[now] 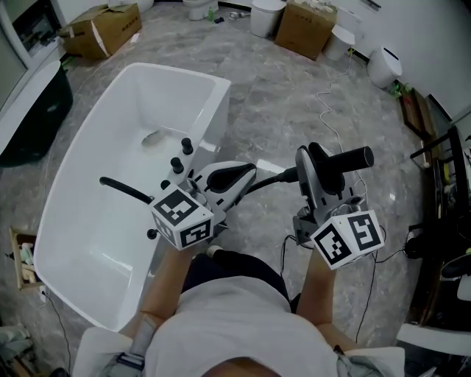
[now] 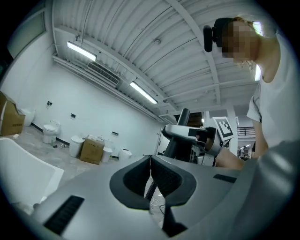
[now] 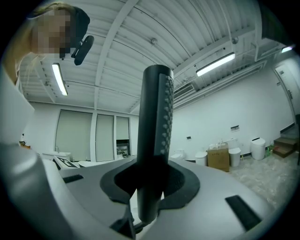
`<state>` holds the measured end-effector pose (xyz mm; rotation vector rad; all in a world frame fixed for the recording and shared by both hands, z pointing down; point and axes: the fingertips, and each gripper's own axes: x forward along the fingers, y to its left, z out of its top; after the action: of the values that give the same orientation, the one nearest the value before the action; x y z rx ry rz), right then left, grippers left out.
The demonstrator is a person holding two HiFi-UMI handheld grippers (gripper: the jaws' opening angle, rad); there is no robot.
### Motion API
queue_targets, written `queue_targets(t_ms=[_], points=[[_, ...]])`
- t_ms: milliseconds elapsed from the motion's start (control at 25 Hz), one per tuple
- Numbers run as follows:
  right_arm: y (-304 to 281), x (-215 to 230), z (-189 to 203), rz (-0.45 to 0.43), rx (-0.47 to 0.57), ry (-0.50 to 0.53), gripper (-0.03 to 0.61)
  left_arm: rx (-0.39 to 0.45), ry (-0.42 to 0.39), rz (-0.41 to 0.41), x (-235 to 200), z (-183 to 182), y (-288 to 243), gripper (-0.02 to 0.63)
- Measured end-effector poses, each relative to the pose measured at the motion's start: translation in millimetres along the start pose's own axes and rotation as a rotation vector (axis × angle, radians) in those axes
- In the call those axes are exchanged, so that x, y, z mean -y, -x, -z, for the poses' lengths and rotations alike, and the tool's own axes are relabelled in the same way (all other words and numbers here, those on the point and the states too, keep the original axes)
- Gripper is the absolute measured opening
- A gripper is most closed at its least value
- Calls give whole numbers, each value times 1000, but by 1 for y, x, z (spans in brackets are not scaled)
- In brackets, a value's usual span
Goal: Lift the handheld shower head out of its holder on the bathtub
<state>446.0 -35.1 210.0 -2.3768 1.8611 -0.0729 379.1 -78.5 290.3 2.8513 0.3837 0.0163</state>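
A black stick-shaped shower head (image 1: 355,157) is in my right gripper (image 1: 324,166), over the floor to the right of the white bathtub (image 1: 215,110). In the right gripper view the shower head (image 3: 157,126) stands upright between the pads, and the right gripper (image 3: 151,183) is shut on its handle. A black hose (image 1: 274,179) runs from it to my left gripper (image 1: 247,177). In the left gripper view that gripper (image 2: 150,160) has its pads together, with the ribbed hose (image 2: 150,188) pinched low between them. Black taps (image 1: 181,155) stand on the tub rim behind the left gripper.
A black spout (image 1: 122,188) reaches over the tub. Cardboard boxes (image 1: 104,29) (image 1: 305,26) and white toilets (image 1: 265,15) line the far wall. A thin white cable (image 1: 328,110) trails on the marble floor. Dark shelving (image 1: 441,184) stands at the right.
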Motion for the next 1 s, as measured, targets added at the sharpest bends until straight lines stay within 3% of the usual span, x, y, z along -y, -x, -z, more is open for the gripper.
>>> queue_targets(t_ms=[720, 1000], points=[[94, 96, 4, 379, 35, -29, 104, -88, 40, 260, 45, 35, -73, 12], [109, 99, 10, 441, 15, -16, 104, -114, 52, 310, 57, 41, -78, 12]])
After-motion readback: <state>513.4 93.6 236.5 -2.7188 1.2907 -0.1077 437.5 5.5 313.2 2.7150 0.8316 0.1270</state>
